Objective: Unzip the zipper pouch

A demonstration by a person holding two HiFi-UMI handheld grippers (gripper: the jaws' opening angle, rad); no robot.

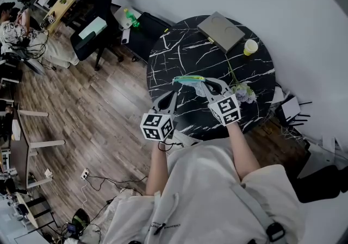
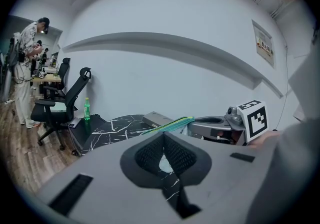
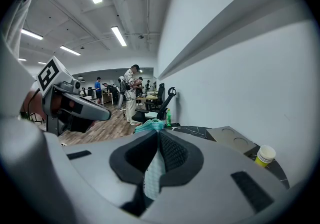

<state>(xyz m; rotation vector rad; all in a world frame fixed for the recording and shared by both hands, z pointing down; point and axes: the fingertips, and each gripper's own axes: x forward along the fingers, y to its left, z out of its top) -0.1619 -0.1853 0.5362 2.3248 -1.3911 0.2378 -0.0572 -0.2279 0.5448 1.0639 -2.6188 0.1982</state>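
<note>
**Zipper pouch [image 1: 189,80] gripped at 1 end, long axis spanning the 2 grippers**

The teal pouch is seen over the near part of the black marble table [image 1: 179,52], apparently lifted off it. Its long axis is laid left to right across the head view. Its right end is clamped in the right gripper [image 1: 205,84]: in the right gripper view, teal mesh fabric is pinched between closed jaws, and more of it is bunched just beyond the tips. The left gripper [image 1: 174,95] is set at the pouch's left end with its jaws drawn fully together. A small pale patch is visible in their gap, but whether it is the zipper pull cannot be told. From the left gripper view the pouch is seen edge-on, running away toward the right gripper.

The step in hand is judged to be the start of unzipping. With 1 end anchored by the right gripper, the pull would need to be drawn along that long axis, and the left gripper is the nearer for it.

Farther back on the table, well apart, a grey tray [image 1: 220,31] and a yellow cup [image 1: 250,47] are placed. A small sprig of flowers [image 1: 242,92] is seen beside the right gripper.
</note>
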